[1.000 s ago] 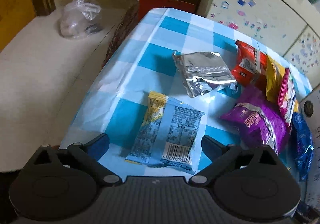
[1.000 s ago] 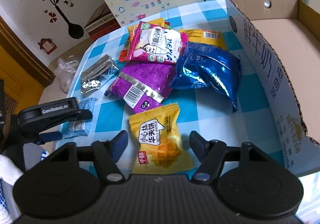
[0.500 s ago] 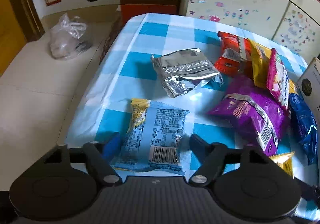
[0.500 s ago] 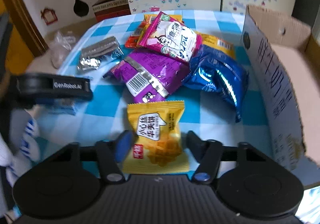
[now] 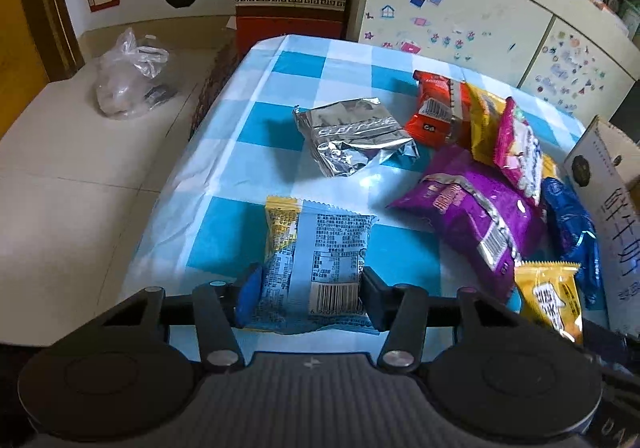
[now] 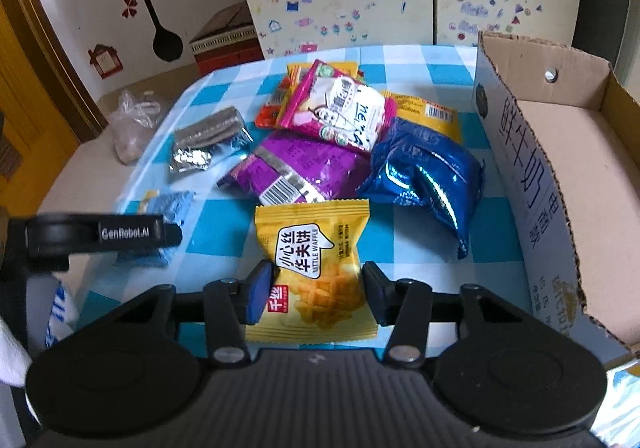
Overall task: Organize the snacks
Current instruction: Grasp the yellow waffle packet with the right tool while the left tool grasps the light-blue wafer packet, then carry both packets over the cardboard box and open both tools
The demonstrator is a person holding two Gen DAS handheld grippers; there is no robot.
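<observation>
A light-blue snack packet (image 5: pixel 320 240) with a yellow end lies on the blue-checked tablecloth (image 5: pixel 280 87). My left gripper (image 5: pixel 308 294) is closing on it, and its pads press the packet's two long sides. A yellow waffle packet (image 6: pixel 312 240) sits between the closing jaws of my right gripper (image 6: pixel 316 296), pinched at both edges. In the right wrist view the left gripper (image 6: pixel 100 236) shows at the left over the light-blue packet (image 6: pixel 168 203). The yellow packet (image 5: pixel 548 300) also appears at the right of the left wrist view.
An open cardboard box (image 6: pixel 560 167) stands at the table's right. Beyond the grippers lie a silver packet (image 5: pixel 356 135), a purple bag (image 5: pixel 468 215), a blue bag (image 6: pixel 424 171), a pink-white packet (image 6: pixel 340 107) and a red packet (image 5: pixel 436 111). A plastic bag (image 5: pixel 128 79) sits on the floor at left.
Both grippers went from wide open to closed on their packets. The left gripper shifted over the light-blue packet and both wrists rolled a little.
</observation>
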